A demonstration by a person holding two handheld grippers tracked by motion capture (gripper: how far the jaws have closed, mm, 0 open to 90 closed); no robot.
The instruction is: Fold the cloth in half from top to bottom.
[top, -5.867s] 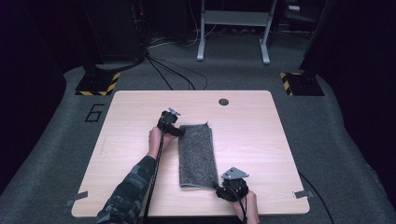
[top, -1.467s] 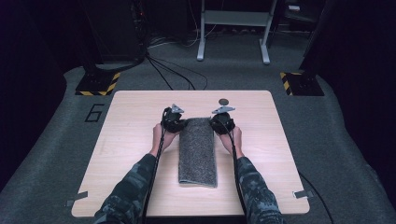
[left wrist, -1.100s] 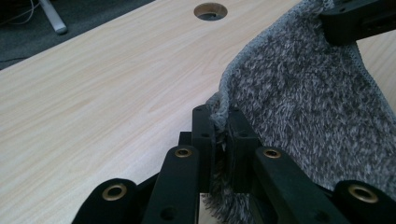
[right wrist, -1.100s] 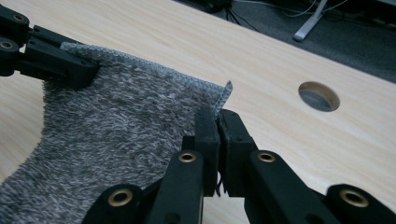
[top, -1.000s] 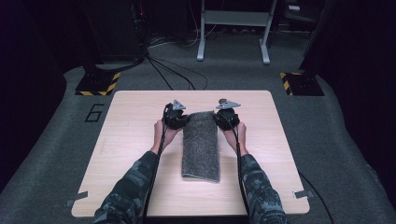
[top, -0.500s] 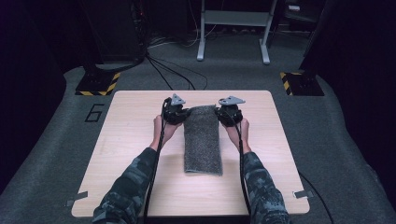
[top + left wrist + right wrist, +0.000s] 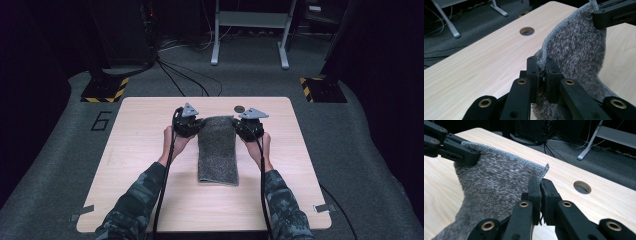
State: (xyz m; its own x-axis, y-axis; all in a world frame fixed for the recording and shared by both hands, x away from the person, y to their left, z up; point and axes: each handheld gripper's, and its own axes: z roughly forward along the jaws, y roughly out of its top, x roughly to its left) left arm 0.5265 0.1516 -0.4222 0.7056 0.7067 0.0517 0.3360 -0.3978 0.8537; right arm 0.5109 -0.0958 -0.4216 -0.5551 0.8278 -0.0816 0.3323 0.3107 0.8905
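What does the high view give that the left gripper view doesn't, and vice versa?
High view alone: both forearms, the towel's near end lying flat on the table, and the floor with hazard-striped blocks. Left gripper view alone: close up, the left gripper's jaws pinched on the towel's stitched corner, the cloth hanging lifted off the wood. Both: grey towel, wooden table, the round hole in it, and the right gripper clamping the other corner.

A pool of overhead light falls evenly on the pale table [image 7: 150, 200] at the centre of the high view, while the floor and the frame's edges sink into near-black. Shadows under the forearms are soft and short. Both gripper views are bright and sharp up close, backgrounds slightly soft; no glare, slight graininess throughout.
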